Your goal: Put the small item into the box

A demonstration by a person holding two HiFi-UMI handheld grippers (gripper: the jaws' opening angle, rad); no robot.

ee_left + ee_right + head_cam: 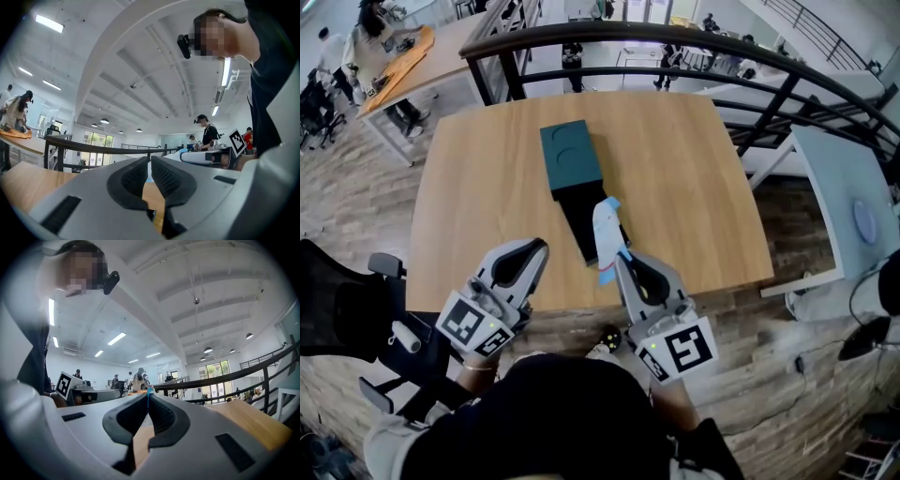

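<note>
A dark teal box (571,157) lies mid-table with a flat black part (581,214) reaching from it toward me. Just past the table's near edge, my right gripper (620,256) is shut on a small white-and-blue packet (607,232), which stands up above the black part's near end. In the right gripper view the packet shows only as a thin blue edge (148,396) pinched in the right gripper (148,404). My left gripper (538,247) hovers at the near edge, left of the packet, shut and holding nothing. In its own view the left gripper (148,163) has its pads nearly touching.
The wooden table (694,178) is backed by a black curved railing (694,42). A black office chair (342,309) stands at the near left and a white desk (848,202) at the right. People stand and work in the background.
</note>
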